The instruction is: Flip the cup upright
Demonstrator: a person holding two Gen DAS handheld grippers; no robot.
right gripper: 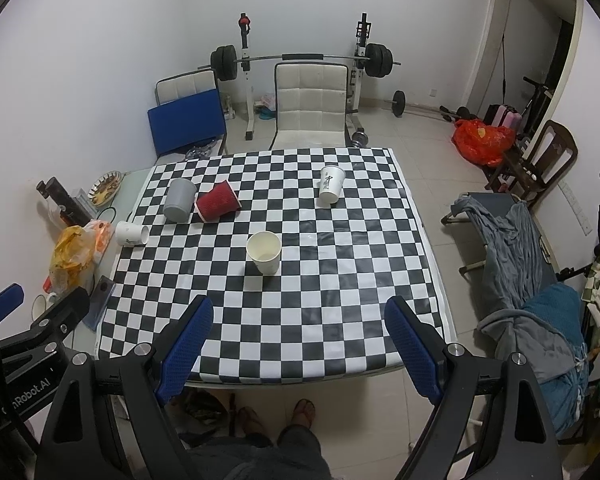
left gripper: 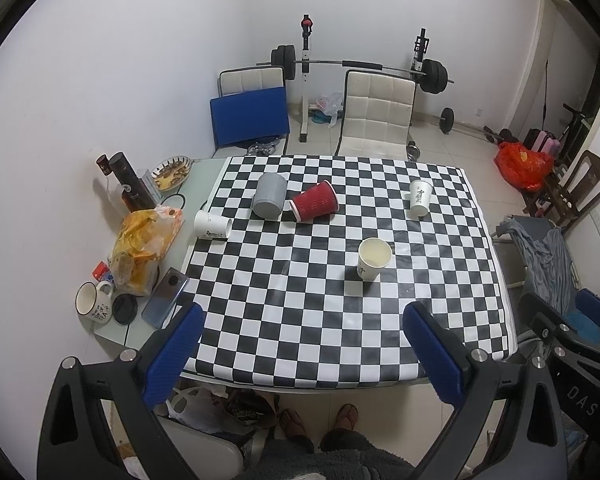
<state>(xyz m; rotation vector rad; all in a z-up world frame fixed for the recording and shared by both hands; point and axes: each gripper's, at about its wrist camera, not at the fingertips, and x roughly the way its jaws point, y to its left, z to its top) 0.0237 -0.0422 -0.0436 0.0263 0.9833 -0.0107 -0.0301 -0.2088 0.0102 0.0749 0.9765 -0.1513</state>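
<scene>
Both grippers sit back at the near edge of the worktop point(right gripper: 420, 236), above the checkered cloth point(left gripper: 300, 300), nothing in either. Left gripper point(left gripper: 304, 344) has its jaws spread wide, blue pads point(left gripper: 172, 360) well apart and empty. Right gripper point(right gripper: 300, 340) is likewise wide open and holds nothing. Five cups are on the cloth, all well ahead of the fingertips, none touched. Landmark: the plain cream paper cup point(right gripper: 264, 252), upright, mouth up, roughly mid-cloth, the cup nearest both grippers and lined up between the right gripper's pads. Beyond it and to its left lies the red ribbed cup point(right gripper: 217, 202) on its side, mouth pointing away toward the right. The grey cup point(right gripper: 179, 199) lies tipped just beside the red one on its left, base facing the camera; they look to be touching or nearly so. Further left of the cream cup, at the cloth's left edge, a white printed cup point(right gripper: 131, 233) lies on its side with the mouth facing right. Beyond the cream cup to its right stands another white printed cup point(right gripper: 331, 185), mouth up, tilted in the fisheye. Left of the cloth are a yellow bag point(left gripper: 144, 248), a phone point(left gripper: 165, 298) and a mug point(left gripper: 94, 304).
</scene>
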